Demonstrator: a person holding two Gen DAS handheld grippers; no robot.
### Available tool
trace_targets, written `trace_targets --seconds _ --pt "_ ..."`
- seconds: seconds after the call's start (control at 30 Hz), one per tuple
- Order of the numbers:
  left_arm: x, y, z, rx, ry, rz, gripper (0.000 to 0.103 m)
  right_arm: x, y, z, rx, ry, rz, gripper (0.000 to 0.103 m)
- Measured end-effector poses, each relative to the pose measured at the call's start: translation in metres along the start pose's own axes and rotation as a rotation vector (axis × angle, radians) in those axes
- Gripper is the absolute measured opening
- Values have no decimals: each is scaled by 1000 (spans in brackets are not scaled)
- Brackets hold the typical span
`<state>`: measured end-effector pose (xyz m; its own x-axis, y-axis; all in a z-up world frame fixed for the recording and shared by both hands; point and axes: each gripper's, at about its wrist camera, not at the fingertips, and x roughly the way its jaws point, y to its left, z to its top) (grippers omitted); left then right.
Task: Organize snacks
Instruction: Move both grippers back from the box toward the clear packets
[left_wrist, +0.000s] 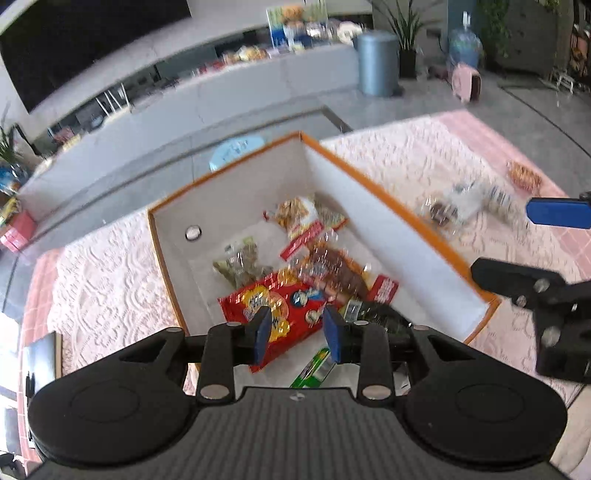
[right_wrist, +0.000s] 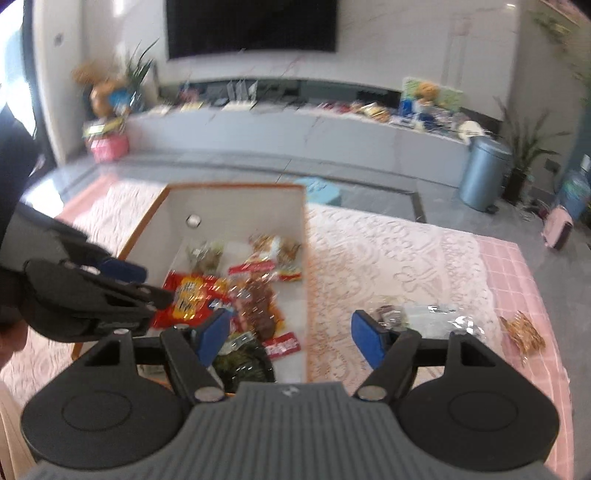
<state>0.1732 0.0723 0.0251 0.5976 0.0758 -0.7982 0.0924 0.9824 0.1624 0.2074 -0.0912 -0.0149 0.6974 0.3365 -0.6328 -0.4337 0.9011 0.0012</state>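
An orange-rimmed white box (left_wrist: 399, 206) (right_wrist: 236, 188) stands on the pink tablecloth and holds several snack packets, among them a red bag (left_wrist: 295, 314) (right_wrist: 184, 295) and a brown meat packet (left_wrist: 332, 266) (right_wrist: 258, 302). My left gripper (left_wrist: 297, 334) hovers over the box's near side, partly open and empty. My right gripper (right_wrist: 288, 336) is wide open and empty above the box's right wall. Clear wrapped snacks (right_wrist: 424, 314) (left_wrist: 454, 206) and an orange snack packet (right_wrist: 524, 332) (left_wrist: 522, 175) lie on the cloth right of the box.
A pink lace tablecloth (right_wrist: 388, 251) covers the table. A TV bench (right_wrist: 295, 125) with toys and boxes runs along the back wall. A blue bin (right_wrist: 484, 170) and potted plants stand at the right. A light blue stool (left_wrist: 236, 149) is behind the box.
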Motion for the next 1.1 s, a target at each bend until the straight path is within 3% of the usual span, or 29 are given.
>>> trace_targets --seconds 0.23,0.37,0.63,0.87,1.0,1.1 --pt "-27 -28 1 -56 -118 -36 41 -29 -33 -21 82 -81 -132 71" --pt "-33 -50 -1 -94 -176 -74 49 -42 -53 -37 116 -107 -169 71" --pt "-22 -99 -5 -69 -166 -158 57 -55 -95 -70 175 -110 -227 71" --pt "-10 -141 0 21 -159 -178 68 -49 -135 -94 263 -87 -266 79" --pt "-3 -157 6 62 -172 -177 80 -40 -152 -101 296 -76 -280 83" --pt "5 -163 13 76 -171 -174 81 -30 -164 -103 310 -68 -276 85"
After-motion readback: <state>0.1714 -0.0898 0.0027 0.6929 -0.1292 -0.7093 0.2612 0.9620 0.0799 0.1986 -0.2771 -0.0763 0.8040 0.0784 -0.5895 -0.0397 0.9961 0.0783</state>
